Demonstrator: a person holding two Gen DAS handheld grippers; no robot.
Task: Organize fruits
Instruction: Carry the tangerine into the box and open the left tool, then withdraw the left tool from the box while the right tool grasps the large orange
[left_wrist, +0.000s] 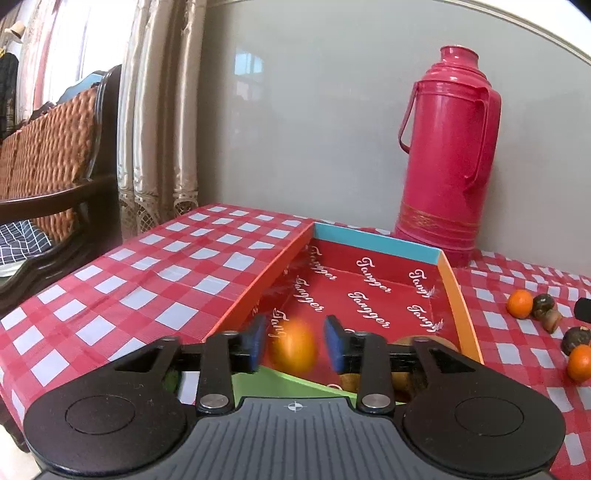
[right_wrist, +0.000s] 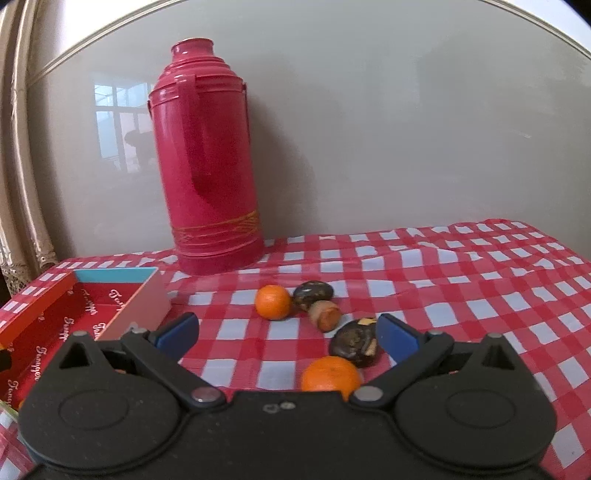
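A blurred orange (left_wrist: 294, 347) sits between the blue pads of my left gripper (left_wrist: 295, 332), with a gap showing at the right pad; the jaws stand open. Below it lies an open red box (left_wrist: 373, 280) printed with white lettering; brown fruit (left_wrist: 424, 341) rests in its near right corner, partly hidden by a finger. My right gripper (right_wrist: 286, 325) is wide open above loose fruit on the checked cloth: a far orange (right_wrist: 273, 301), a near orange (right_wrist: 330, 374), two dark brown fruits (right_wrist: 313, 293) (right_wrist: 354, 341) and a cut piece (right_wrist: 325, 314). The box (right_wrist: 114, 295) lies to their left.
A tall pink thermos (left_wrist: 450, 155) (right_wrist: 207, 158) stands behind the box against the wall. A wicker-backed wooden chair (left_wrist: 55, 155) and curtains (left_wrist: 159, 110) are beyond the table's left edge. The red-and-white cloth (right_wrist: 461, 295) is wrinkled at the right.
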